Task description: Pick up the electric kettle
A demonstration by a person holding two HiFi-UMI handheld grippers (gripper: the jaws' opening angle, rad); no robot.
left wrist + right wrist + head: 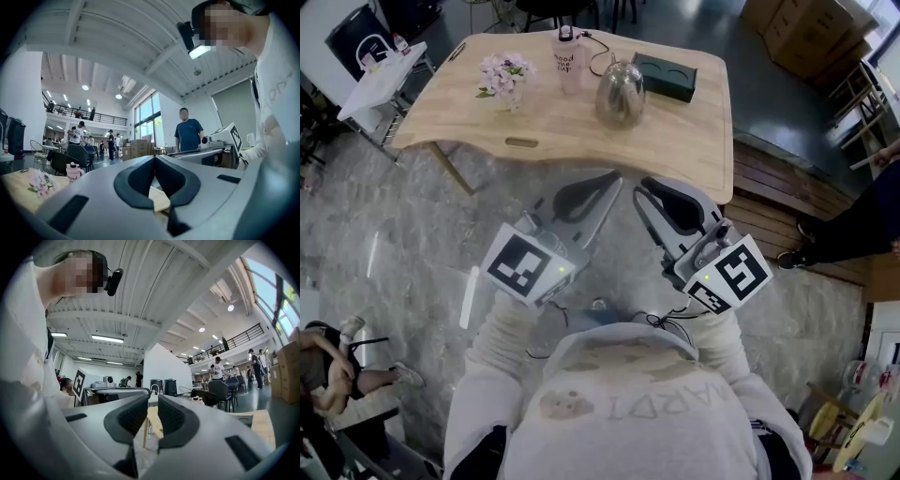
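The electric kettle (620, 94), a shiny steel pot, stands toward the back of the wooden table (572, 141), with a cord running up from it. Both grippers hang level in front of the table's near edge, well short of the kettle. My left gripper (614, 178) (154, 158) is shut with its tips touching and nothing between them. My right gripper (640, 187) (153, 401) is beside it, its jaws shut to a thin slit and holding nothing. The kettle shows in neither gripper view.
On the table, a pink bottle (568, 59) and a bunch of pale flowers (505, 77) stand left of the kettle, and a dark green box (665, 76) lies to its right. Wooden steps (778, 202) are on the right. People stand in the hall behind.
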